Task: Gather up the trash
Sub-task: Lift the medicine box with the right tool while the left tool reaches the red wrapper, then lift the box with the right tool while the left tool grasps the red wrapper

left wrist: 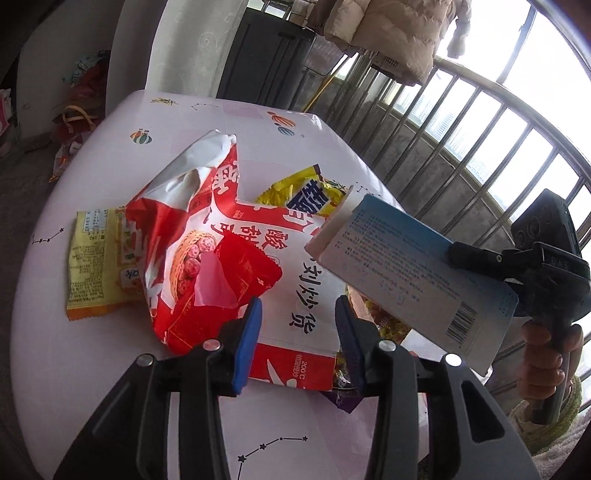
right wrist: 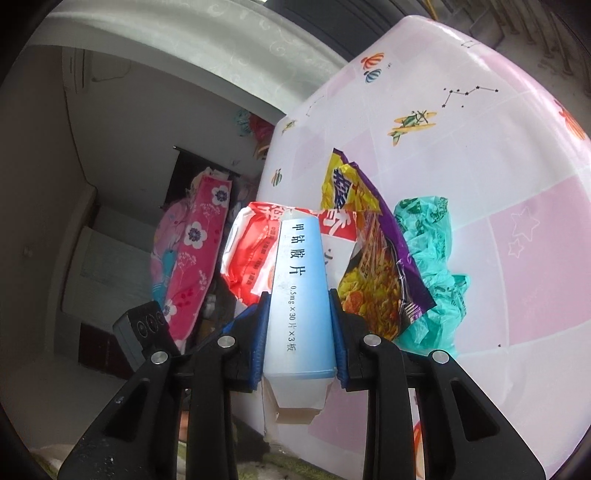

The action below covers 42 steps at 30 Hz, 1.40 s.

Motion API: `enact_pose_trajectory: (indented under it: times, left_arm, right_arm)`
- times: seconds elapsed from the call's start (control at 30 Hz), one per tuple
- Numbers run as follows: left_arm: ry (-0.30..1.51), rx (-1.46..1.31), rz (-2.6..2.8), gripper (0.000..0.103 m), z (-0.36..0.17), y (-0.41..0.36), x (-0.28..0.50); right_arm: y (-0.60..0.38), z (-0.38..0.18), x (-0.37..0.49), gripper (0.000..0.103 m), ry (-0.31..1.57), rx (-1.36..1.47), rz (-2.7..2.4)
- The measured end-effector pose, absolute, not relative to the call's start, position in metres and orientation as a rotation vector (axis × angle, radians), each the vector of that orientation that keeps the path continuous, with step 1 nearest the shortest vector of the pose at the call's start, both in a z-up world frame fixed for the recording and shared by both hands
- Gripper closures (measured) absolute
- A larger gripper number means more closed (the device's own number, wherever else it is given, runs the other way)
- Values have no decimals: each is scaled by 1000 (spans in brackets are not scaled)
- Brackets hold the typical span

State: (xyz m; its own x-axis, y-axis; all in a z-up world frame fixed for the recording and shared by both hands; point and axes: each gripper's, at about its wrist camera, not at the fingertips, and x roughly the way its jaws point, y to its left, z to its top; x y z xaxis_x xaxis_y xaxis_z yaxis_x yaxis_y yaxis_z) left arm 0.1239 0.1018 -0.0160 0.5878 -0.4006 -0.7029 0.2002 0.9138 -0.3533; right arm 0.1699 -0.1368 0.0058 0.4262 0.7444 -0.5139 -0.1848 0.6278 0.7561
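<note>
A pile of trash lies on the pink-and-white table [left wrist: 92, 369]. It holds a large red-and-white snack bag [left wrist: 207, 229], a small red wrapper [left wrist: 247, 269], a flat yellow packet [left wrist: 96, 258] and a yellow-and-purple noodle wrapper [left wrist: 303, 192]. My left gripper [left wrist: 297, 332] is open just above the snack bag's near end, which shows between its blue pads. My right gripper [right wrist: 299, 325] is shut on a blue-and-white medicine box [right wrist: 299, 280] and holds it in the air over the pile. The left wrist view shows this box [left wrist: 413, 273] at the right. A crumpled teal plastic bag [right wrist: 428, 266] lies beside the noodle wrapper [right wrist: 373, 266].
A metal railing [left wrist: 461, 147] runs past the table's far right edge, with a padded coat [left wrist: 399, 33] hanging above. Bags [left wrist: 77, 110] lie on the floor to the left. Pink flowered fabric [right wrist: 195, 251] hangs beyond the table edge. A person's hand [left wrist: 543, 354] grips the right gripper's handle.
</note>
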Motion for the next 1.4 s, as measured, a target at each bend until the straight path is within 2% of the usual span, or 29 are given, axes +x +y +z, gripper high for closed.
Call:
enact_pose_trajectory:
  times: [0.3, 0.43, 0.5, 0.57, 0.63, 1.1, 1.4]
  left_arm:
    - [822, 11, -171, 63, -32, 85, 127]
    - [843, 31, -131, 63, -43, 87, 135]
    - [858, 8, -116, 72, -48, 91, 137]
    - [869, -26, -118, 88, -50, 96, 139]
    - [869, -44, -121, 96, -49, 98, 137]
    - [761, -131, -235, 97, 19, 92, 96]
    - [716, -109, -483, 97, 66, 27, 108]
  right_arm:
    - [-127, -2, 181, 75, 945, 632, 590]
    - [-127, -5, 182, 75, 943, 636, 593]
    - [-128, -5, 182, 75, 942, 642, 596]
    - [-129, -4, 182, 75, 941, 648, 599]
    - [-130, -4, 182, 76, 938, 658, 605]
    - [-153, 15, 163, 76, 844, 743, 673]
    - [-220, 37, 118, 76, 683, 814, 605]
